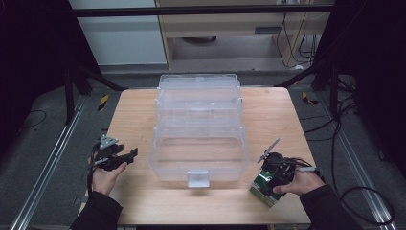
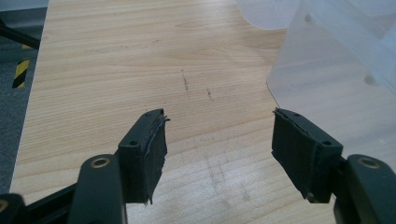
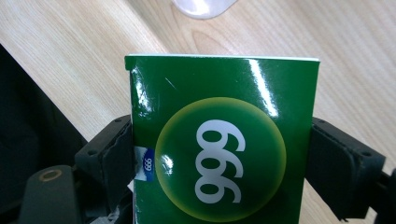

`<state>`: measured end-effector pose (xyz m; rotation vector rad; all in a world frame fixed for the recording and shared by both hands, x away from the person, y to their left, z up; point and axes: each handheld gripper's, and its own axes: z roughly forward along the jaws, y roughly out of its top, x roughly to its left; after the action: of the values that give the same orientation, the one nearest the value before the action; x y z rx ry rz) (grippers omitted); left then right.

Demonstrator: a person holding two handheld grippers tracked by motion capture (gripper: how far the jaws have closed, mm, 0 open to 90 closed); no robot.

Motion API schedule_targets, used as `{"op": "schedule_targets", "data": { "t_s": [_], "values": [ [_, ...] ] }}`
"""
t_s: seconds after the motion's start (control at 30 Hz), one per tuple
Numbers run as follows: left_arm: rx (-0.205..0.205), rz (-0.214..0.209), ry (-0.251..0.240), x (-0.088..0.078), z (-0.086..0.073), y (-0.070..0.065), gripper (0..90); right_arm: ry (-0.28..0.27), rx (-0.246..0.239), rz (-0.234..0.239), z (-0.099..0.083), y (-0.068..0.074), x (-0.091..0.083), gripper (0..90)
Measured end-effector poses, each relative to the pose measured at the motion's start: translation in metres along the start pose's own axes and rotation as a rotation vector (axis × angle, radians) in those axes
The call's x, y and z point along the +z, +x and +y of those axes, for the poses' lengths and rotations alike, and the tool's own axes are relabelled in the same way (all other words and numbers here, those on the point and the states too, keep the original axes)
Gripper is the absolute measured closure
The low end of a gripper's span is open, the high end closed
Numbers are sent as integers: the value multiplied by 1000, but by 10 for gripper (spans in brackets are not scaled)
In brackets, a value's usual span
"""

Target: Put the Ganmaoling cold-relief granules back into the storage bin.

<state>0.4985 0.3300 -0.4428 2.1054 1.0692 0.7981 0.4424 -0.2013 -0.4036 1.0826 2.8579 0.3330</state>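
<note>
Right tongs point(image 3: 219, 154) clamp green box point(image 3: 219, 140), long axis pointing away.

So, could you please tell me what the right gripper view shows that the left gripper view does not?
The right gripper view shows a green box marked 999, clamped between that gripper's jaws, with a clear latch tab at the top edge. The left gripper view shows its own gripper with the jaws wide apart and nothing between them, the clear plastic container to one side, and some grey floor with a yellow-black stripe. Both show the wooden table.
</note>
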Motion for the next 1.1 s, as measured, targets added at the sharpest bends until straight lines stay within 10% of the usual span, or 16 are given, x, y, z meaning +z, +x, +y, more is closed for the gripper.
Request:
{"op": "schedule_targets", "data": {
  "t_s": [1.1],
  "values": [
    [-4,-2,4,1,-1,-1,344,-80,-89,-78,29,-16,-83,169]
  ]
}}
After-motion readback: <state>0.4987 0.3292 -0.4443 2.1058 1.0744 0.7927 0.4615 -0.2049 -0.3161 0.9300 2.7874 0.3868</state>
